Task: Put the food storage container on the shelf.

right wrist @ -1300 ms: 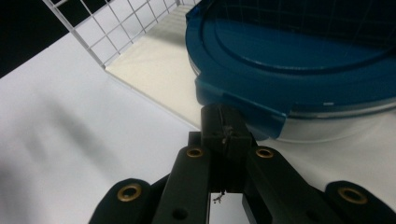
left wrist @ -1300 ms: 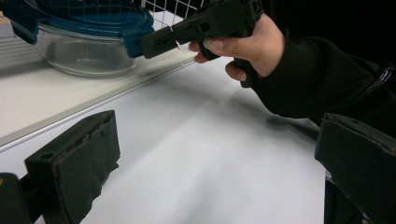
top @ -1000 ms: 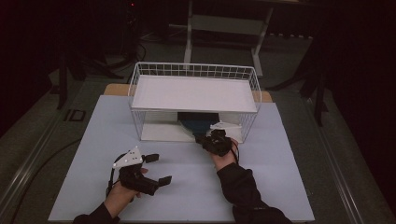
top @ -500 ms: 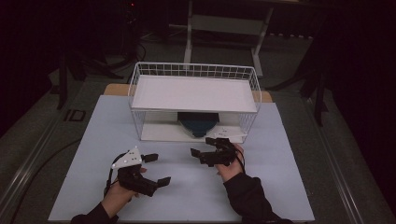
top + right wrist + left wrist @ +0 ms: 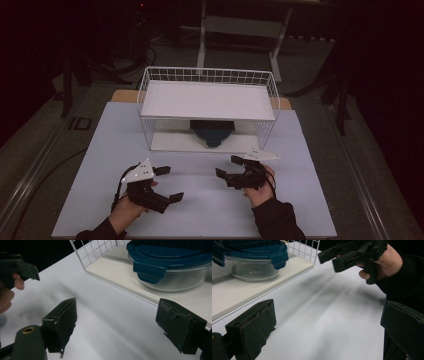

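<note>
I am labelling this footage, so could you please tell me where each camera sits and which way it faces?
High view: above the person's side, looking forward and down on the white rack, both hands and tools.
Left gripper view: on the left tool, facing the right tool.
Right gripper view: on the right tool, facing the rack.
Both gripper views share the blue-lidded glass container.

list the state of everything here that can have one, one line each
left gripper: jaws open, holding nothing, above the table
right gripper: jaws open, holding nothing, above the table
glass container: upright on the rack's lower shelf, lid on
blue lid: seated on the container, side tab down
wire rack: upright on the table, top shelf bare
</note>
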`<state>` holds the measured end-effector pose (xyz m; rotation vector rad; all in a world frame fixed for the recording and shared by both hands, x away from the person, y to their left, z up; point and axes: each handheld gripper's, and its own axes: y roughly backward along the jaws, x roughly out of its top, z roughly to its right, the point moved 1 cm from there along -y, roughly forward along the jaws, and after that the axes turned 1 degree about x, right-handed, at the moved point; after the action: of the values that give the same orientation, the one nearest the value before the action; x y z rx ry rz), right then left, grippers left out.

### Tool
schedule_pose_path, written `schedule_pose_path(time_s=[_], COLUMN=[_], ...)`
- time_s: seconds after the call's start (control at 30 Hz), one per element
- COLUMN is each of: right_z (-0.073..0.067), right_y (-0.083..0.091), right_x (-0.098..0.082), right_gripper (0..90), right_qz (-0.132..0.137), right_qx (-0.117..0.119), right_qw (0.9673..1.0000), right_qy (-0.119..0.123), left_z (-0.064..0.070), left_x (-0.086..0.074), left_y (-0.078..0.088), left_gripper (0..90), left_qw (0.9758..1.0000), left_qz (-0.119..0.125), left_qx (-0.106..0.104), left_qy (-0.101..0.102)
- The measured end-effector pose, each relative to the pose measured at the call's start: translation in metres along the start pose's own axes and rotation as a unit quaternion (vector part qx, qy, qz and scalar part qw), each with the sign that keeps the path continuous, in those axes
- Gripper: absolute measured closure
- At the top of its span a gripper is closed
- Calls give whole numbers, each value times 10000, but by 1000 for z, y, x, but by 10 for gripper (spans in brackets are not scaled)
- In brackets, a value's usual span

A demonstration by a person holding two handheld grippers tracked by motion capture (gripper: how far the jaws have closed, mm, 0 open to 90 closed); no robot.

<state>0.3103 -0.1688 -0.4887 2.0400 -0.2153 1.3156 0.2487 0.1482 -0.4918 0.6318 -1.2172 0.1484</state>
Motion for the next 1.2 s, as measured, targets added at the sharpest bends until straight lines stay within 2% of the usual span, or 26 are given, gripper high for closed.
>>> schedule_pose_path(time_s=[0.53, 1.0, 1.2], right_z=[1, 6, 10], right_y=[47, 73, 80], right_x=[-26, -44, -52], right_gripper=[173, 173, 173], right_qz=[45, 56, 3], right_qx=[-153, -310, -307], right_qw=[9999, 9992, 9993], right_qy=[36, 246, 209], left_z=[4, 4, 5], left_x=[-3, -11, -14], left_y=[7, 17, 19], left_gripper=[2, 2, 2], left_qw=[10000, 9998, 9997], left_qz=[-87, -181, -222], left_qx=[-20, 53, 45], left_qy=[-38, -4, -21])
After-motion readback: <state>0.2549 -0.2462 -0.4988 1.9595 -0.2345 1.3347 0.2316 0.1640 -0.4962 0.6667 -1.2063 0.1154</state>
